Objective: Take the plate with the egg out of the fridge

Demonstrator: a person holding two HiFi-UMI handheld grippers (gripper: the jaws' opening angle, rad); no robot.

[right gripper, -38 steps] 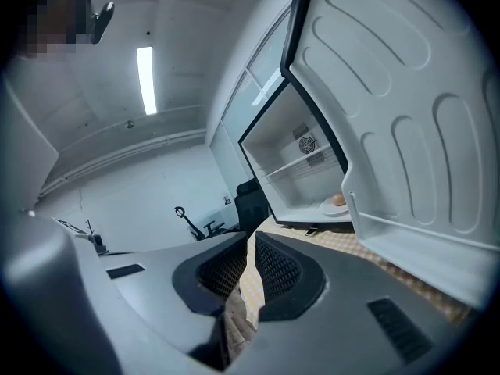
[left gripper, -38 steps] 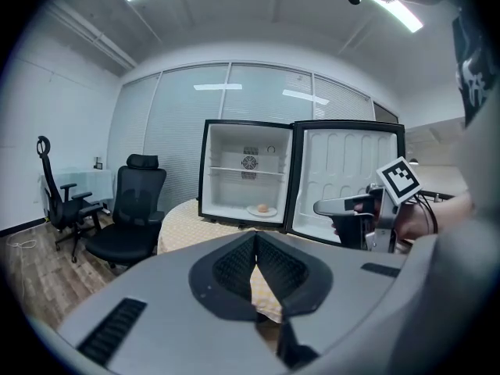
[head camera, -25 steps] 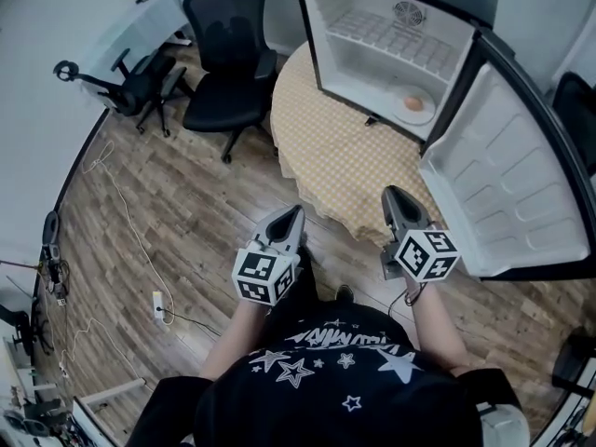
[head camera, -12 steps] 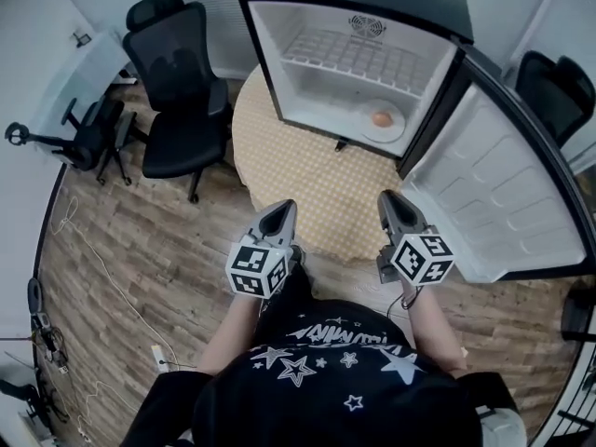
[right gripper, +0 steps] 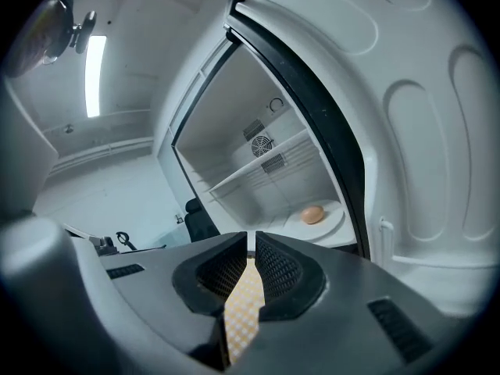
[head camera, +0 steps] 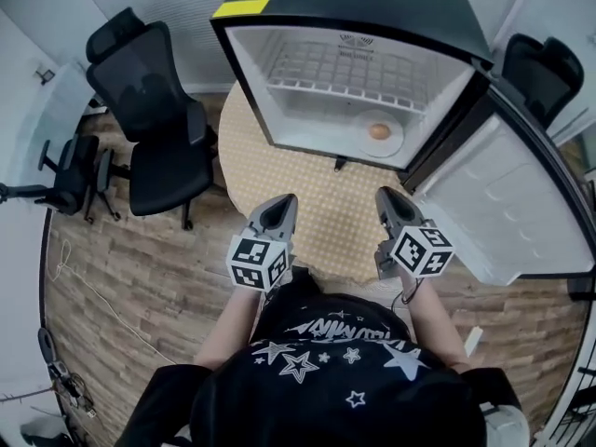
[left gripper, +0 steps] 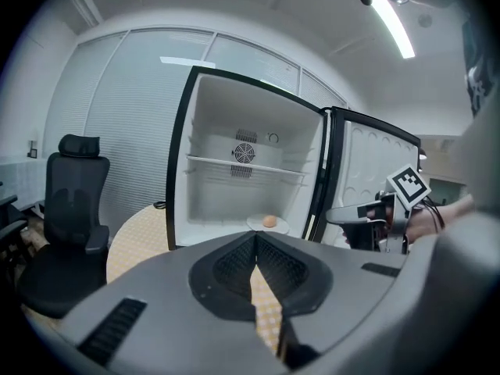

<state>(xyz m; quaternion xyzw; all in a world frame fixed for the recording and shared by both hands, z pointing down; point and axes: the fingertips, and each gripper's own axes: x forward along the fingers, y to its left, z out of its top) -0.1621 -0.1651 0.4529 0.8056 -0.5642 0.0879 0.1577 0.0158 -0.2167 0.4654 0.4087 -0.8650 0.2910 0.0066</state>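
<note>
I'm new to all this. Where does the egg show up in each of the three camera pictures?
Head view: egg upper right of centre, on its plate.
Left gripper view: egg just right of centre, right above the jaws.
Right gripper view: egg right of centre, slightly below the middle.
Shared landmark: the wire shelf above the egg.

Brown egg (head camera: 379,131), white plate (head camera: 395,142) — yellow-checked tablecloth (head camera: 307,194).

This looks like an office room. Black high-backed office chairs (head camera: 158,128) stand on a wood-plank floor (head camera: 140,277) before a pale panelled wall (left gripper: 125,116). A ceiling strip light (left gripper: 388,20) glows overhead, and a mini fridge (head camera: 354,17) sits on a round, cloth-covered desk (head camera: 298,203).
</note>
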